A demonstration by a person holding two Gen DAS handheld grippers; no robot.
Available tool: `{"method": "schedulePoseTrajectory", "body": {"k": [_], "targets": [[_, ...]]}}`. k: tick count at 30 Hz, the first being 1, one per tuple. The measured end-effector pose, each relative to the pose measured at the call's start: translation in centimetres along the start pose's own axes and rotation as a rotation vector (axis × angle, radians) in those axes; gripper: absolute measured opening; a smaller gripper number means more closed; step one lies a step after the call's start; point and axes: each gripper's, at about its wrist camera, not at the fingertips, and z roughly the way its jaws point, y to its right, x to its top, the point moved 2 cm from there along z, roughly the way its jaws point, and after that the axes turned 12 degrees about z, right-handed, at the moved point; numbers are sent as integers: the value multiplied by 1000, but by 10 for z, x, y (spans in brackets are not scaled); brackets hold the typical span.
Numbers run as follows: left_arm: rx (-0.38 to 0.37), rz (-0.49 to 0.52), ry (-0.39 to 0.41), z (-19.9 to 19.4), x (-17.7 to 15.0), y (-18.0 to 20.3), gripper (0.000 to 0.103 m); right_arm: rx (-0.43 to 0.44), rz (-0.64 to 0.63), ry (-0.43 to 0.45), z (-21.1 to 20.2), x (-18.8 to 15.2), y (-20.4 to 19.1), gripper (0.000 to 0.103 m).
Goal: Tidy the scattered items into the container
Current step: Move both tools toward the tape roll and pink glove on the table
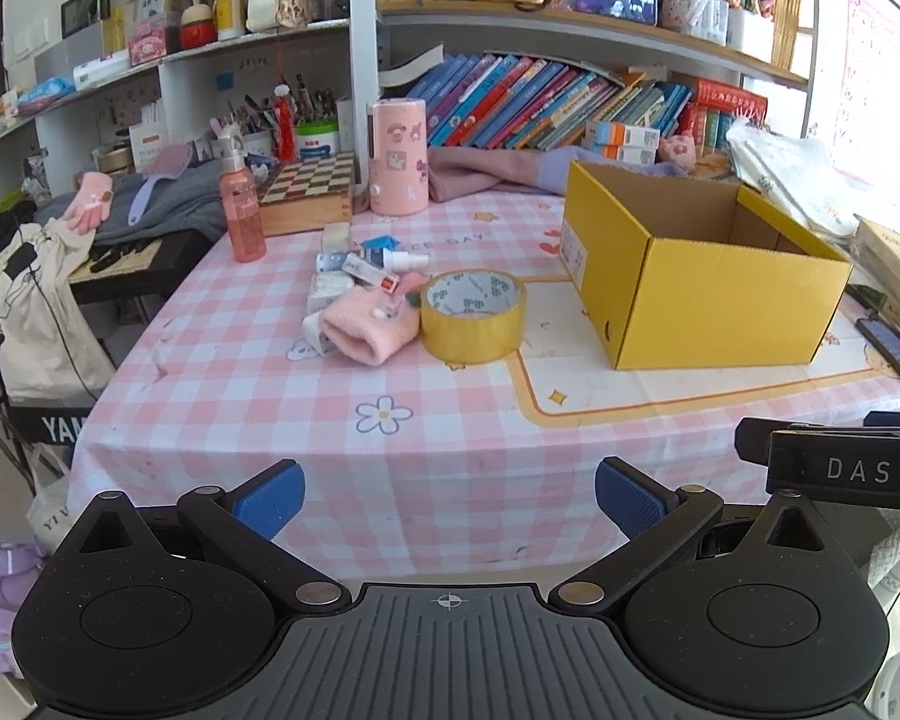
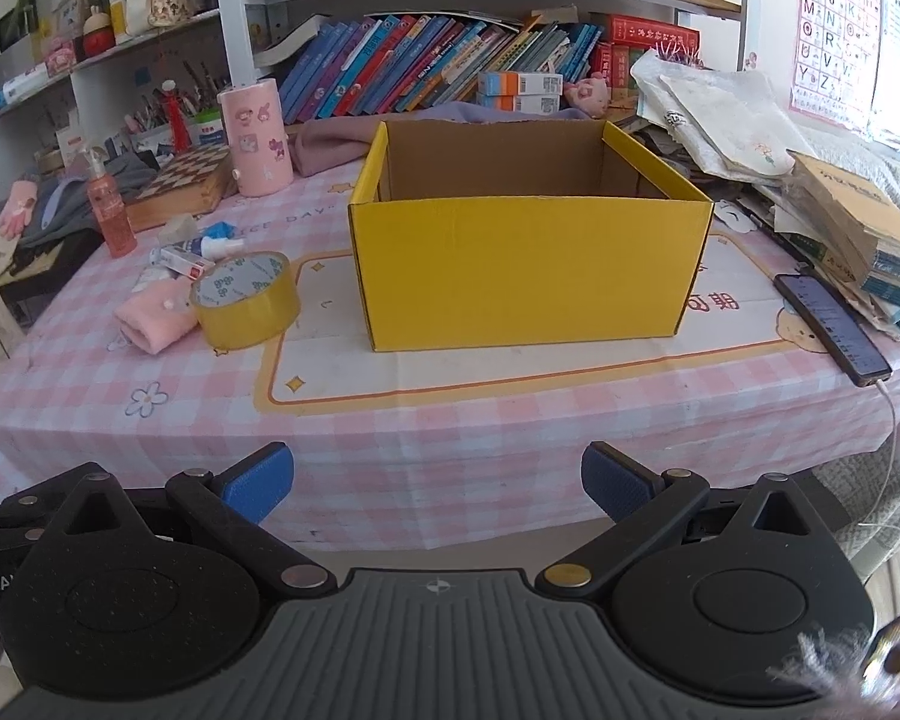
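Two grippers sit at the near edge of the pink-and-white checked tablecloth point(image 1: 450, 456), and you hold both off the table with nothing between their blue pads. Your left gripper point(image 1: 448, 495) has its jaws spread wide; your right gripper point(image 2: 437, 483) has its jaws spread just as wide.

Beyond them, left of centre, the roll of yellow packing tape point(image 1: 473, 315) lies flat on the cloth. Just beside it on its left is the pink fluffy glove point(image 1: 372, 321), touching or nearly touching the roll. Behind the glove a cluster of small white boxes and packets point(image 1: 354, 273) is heaped together with a small white spray bottle with a blue label point(image 1: 399, 258); whether these rest on each other you cannot tell for certain.

To the right of the tape, apart from it, the open yellow cardboard box point(image 2: 528, 267) stands upright on the cream printed panel of the cloth, its brown inside bare as far as you can see. Right of the box a dark smartphone point(image 2: 831, 321) lies on the cloth.

Farther left, a pink pump bottle point(image 1: 243, 213) stands upright near a wooden chessboard box point(image 1: 306, 192), with a pink cylindrical canister with cartoon stickers point(image 1: 398, 159) just to its right.
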Motion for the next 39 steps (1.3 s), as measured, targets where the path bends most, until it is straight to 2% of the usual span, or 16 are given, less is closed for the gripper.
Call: {"method": "schedulePoseTrajectory", "body": {"k": [21, 27, 39], "targets": [[-16, -13, 59, -6, 1, -12, 103, 9, -13, 2, 1, 0, -13, 103], [-27, -28, 19, 0, -1, -22, 103, 18, -23, -1, 3, 0, -22, 103], [16, -106, -25, 3, -11, -48, 103, 86, -87, -51, 15, -1, -51, 101]]}}
